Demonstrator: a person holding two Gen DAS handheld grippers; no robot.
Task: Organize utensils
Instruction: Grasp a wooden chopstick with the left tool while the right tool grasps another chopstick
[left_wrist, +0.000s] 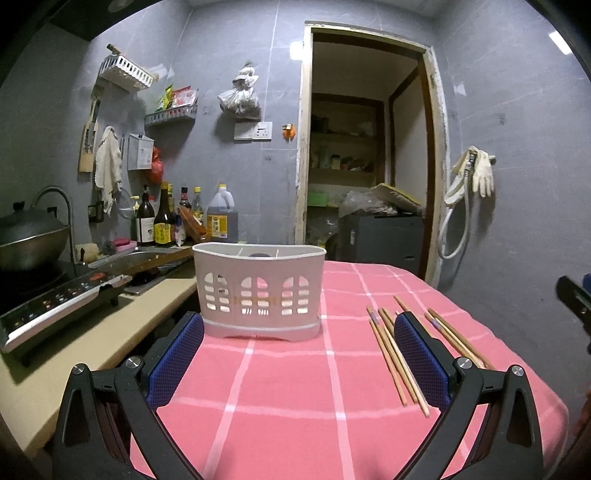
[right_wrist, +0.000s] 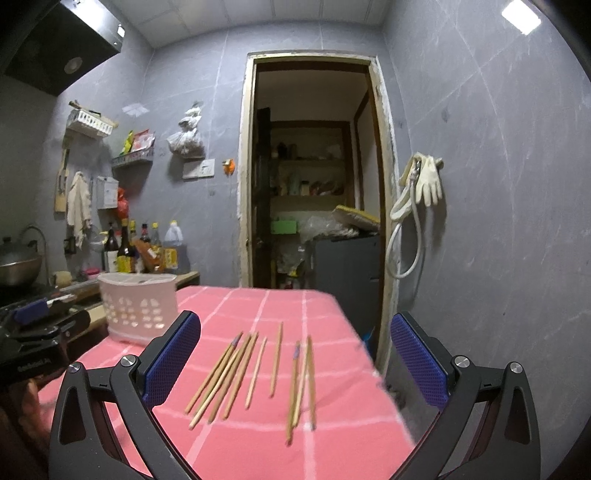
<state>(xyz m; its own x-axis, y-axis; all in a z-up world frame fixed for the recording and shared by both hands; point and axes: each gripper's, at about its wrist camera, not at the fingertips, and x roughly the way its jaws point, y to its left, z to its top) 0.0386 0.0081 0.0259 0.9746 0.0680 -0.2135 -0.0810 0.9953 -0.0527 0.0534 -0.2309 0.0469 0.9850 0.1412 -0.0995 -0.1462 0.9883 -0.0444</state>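
Left gripper: jaws spread, empty; holder stood centre frame on pink checked cloth
Right gripper: jaws spread, empty; chopsticks lay loose between its fingers, lower centre
Surroundings: bottles, wok at left; doorway behind
Obstructions: nothing lay between jaws and chopsticks
Writing: bottle labels unreadable

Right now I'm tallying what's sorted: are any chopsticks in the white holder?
No: all the chopsticks lie loose on the pink tablecloth, apart from the holder.
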